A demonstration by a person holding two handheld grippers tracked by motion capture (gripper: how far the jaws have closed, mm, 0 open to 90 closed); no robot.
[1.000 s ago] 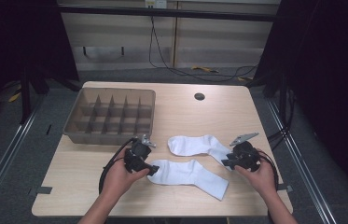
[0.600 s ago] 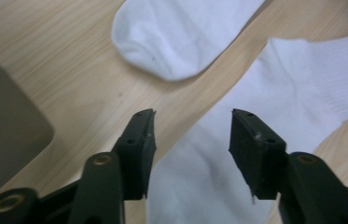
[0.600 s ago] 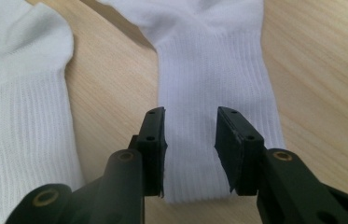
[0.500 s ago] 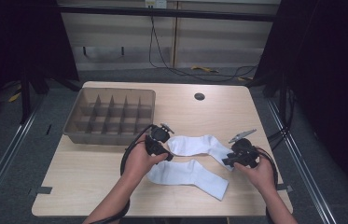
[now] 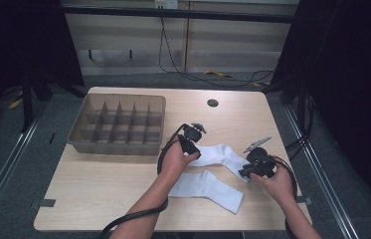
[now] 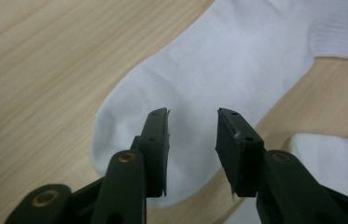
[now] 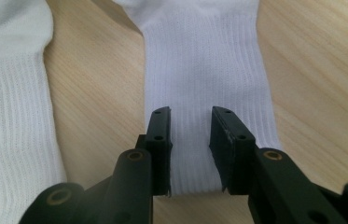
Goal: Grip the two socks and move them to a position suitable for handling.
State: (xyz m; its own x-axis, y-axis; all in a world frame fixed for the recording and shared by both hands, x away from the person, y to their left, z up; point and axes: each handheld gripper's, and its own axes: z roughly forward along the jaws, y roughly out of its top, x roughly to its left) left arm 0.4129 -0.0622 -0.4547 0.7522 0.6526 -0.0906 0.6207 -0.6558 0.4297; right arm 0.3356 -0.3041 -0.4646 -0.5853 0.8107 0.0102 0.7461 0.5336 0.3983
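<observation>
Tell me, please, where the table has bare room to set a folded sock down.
Free: the near-left wood in front of the divided tray, and the far-right strip around the round hole. Crowded: the middle-right, where two white socks lie between both grippers.

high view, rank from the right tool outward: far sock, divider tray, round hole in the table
From the right tool:
1. far sock, right beside it, its cuff end at the tool.
2. round hole, toward the table's far edge, a little left.
3. divider tray, far left, the farthest.

Dim high view, dark surroundings, evenly lit close-ups, soft shadows, slight blur
</observation>
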